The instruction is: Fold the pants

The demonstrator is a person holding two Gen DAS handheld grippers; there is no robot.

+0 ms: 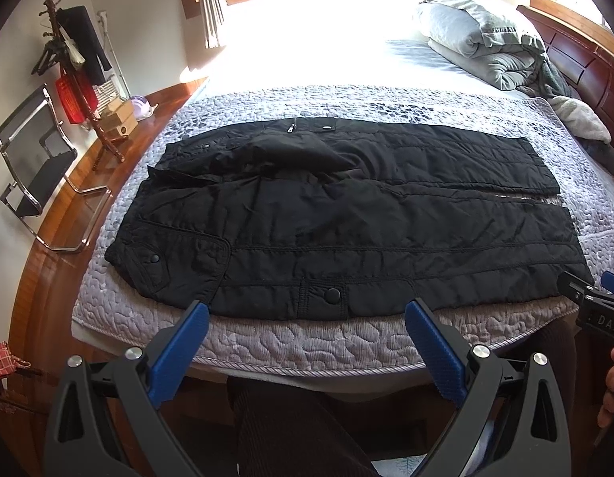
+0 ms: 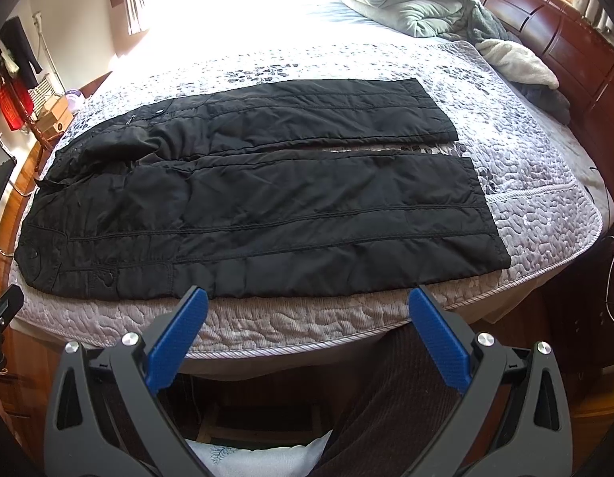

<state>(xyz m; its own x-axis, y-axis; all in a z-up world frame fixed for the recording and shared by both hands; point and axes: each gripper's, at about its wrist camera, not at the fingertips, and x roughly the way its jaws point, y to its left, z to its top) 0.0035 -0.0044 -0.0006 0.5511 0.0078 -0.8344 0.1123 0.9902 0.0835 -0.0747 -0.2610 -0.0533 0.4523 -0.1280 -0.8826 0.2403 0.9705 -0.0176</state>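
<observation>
Black padded pants (image 1: 327, 214) lie spread flat on the bed, waist to the left, both legs running right with a narrow gap between the cuffs. The same pants (image 2: 267, 198) fill the middle of the right wrist view. My left gripper (image 1: 307, 310) is open, hovering just off the near edge of the pants by the snap pocket. My right gripper (image 2: 307, 298) is open too, level with the near leg's lower edge. Neither holds anything. The right gripper's body (image 1: 593, 302) shows at the right edge of the left wrist view.
The bed has a grey quilted cover (image 1: 307, 346) and a rolled duvet (image 1: 478, 35) by the wooden headboard (image 2: 565, 39). A chair (image 1: 36, 159) and coat rack (image 1: 68, 59) stand on the wooden floor at left. A person's dark corduroy legs (image 2: 386, 389) are below the grippers.
</observation>
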